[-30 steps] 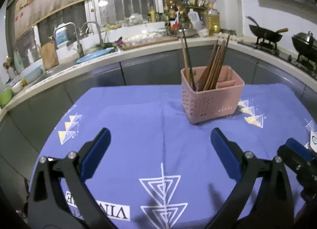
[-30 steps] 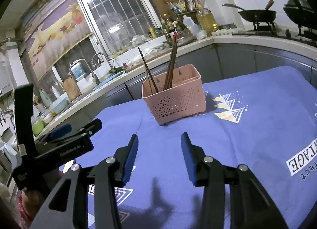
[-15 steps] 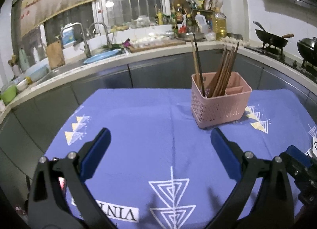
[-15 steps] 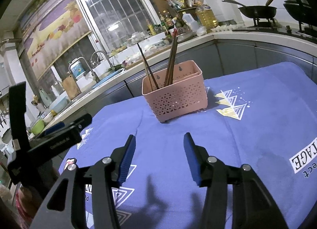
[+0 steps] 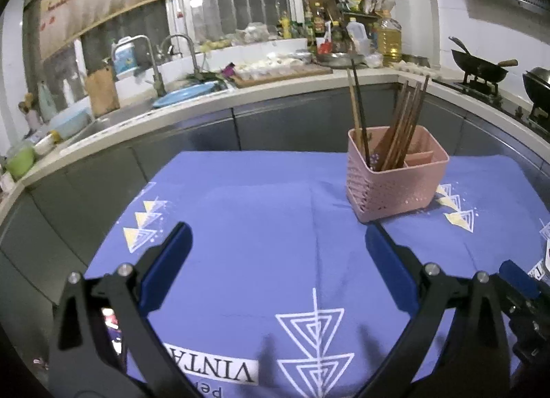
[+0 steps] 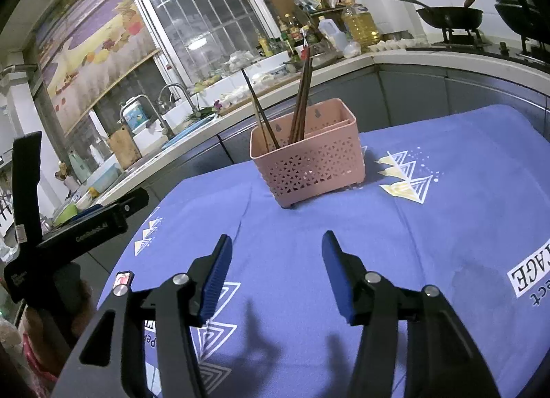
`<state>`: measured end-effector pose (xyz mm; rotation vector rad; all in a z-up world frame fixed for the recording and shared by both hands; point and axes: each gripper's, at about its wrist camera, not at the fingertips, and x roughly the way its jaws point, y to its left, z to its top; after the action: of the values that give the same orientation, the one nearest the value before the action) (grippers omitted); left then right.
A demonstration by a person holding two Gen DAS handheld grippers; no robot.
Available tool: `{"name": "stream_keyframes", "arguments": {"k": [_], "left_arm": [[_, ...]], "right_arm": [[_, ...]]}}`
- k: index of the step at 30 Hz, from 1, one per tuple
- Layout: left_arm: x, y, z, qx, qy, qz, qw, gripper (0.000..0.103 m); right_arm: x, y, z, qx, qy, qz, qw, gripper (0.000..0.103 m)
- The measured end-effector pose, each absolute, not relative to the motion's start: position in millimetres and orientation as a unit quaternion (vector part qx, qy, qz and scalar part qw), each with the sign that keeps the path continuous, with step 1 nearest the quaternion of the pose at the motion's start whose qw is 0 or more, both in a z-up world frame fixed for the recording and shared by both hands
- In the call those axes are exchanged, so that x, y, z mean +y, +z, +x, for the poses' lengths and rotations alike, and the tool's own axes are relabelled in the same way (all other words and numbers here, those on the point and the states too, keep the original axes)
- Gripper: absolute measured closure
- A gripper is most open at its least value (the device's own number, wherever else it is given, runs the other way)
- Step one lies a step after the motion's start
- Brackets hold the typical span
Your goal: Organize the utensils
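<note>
Both grippers, left gripper (image 5: 276, 253) and right gripper (image 6: 276, 267), are hovering with fingers spread wide and empty, apparently finishing since chopsticks (image 5: 398, 122) are standing inside the pink basket (image 5: 395, 184), leaving only withdrawal.

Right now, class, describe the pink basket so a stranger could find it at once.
Start at the blue cloth covering the table. Toward its far edge, nearest the kitchen counter, stands the pink basket. It is the only thing standing on the cloth: perforated sides, with chopsticks sticking up from it.
</note>
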<state>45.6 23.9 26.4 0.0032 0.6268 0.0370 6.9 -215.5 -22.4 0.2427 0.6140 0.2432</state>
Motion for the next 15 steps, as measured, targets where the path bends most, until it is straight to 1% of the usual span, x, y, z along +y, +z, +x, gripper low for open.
{"name": "stream_keyframes", "arguments": {"k": [15], "left_arm": [[14.8,25.1,41.3,0.296,0.029,0.03,0.954,0.006]], "right_arm": [[-209.5,-23.8,6.4,0.3,0.124,0.111,0.939,0.046]]}}
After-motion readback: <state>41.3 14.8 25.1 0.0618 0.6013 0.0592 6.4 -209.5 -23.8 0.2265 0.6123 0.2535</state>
